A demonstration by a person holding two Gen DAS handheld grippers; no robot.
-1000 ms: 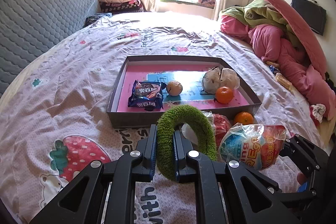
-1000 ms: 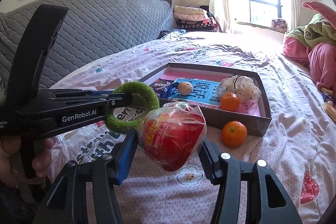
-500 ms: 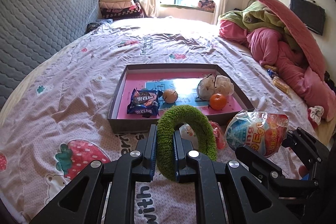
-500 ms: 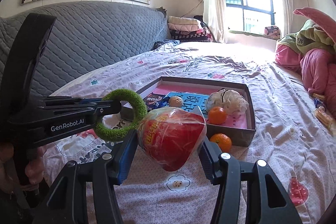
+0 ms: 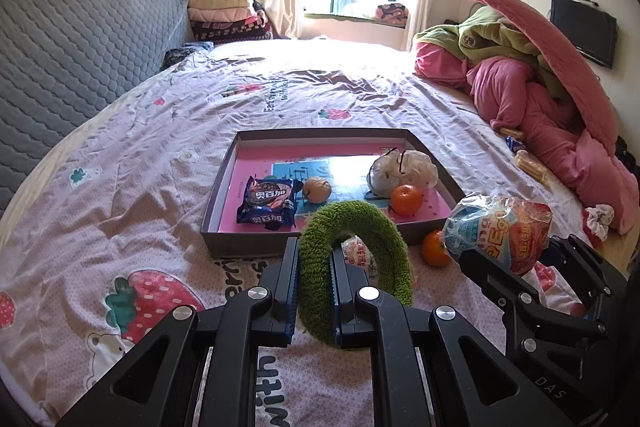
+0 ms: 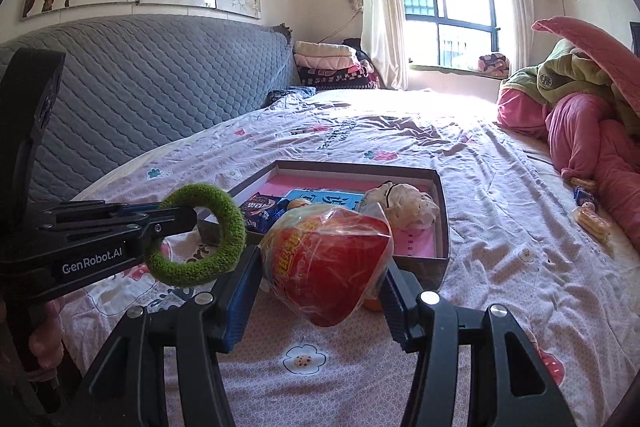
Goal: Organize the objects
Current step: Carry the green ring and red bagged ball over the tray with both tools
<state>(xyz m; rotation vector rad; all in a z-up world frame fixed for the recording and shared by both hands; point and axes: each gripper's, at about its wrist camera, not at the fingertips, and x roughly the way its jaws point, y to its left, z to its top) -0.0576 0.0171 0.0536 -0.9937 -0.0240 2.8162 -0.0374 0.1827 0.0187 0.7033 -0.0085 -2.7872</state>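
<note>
My left gripper (image 5: 314, 267) is shut on a fuzzy green ring (image 5: 360, 227), held upright above the bed; it also shows in the right wrist view (image 6: 200, 235). My right gripper (image 6: 320, 267) is shut on a red and blue snack bag (image 6: 326, 267), seen too in the left wrist view (image 5: 496, 231). Ahead lies a shallow grey box with a pink floor (image 5: 224, 187) holding a blue cookie packet (image 5: 268, 205), a brownish ball (image 5: 317, 189), a white crumpled bag (image 5: 402, 169) and an orange (image 5: 406, 199). A second orange (image 5: 434, 253) and a small wrapped snack (image 5: 358, 255) lie on the sheet before the box.
The bed has a pink patterned sheet (image 5: 140, 155). A grey quilted headboard (image 5: 72, 47) runs along the left. Pink and green bedding (image 5: 540, 87) is piled at the right, with snack packets (image 5: 528, 163) beside it. Folded blankets (image 5: 228, 17) sit by the window.
Both grippers have risen and pulled back from the box, each keeping its object. The box and the oranges now look farther away and lower in both views.
</note>
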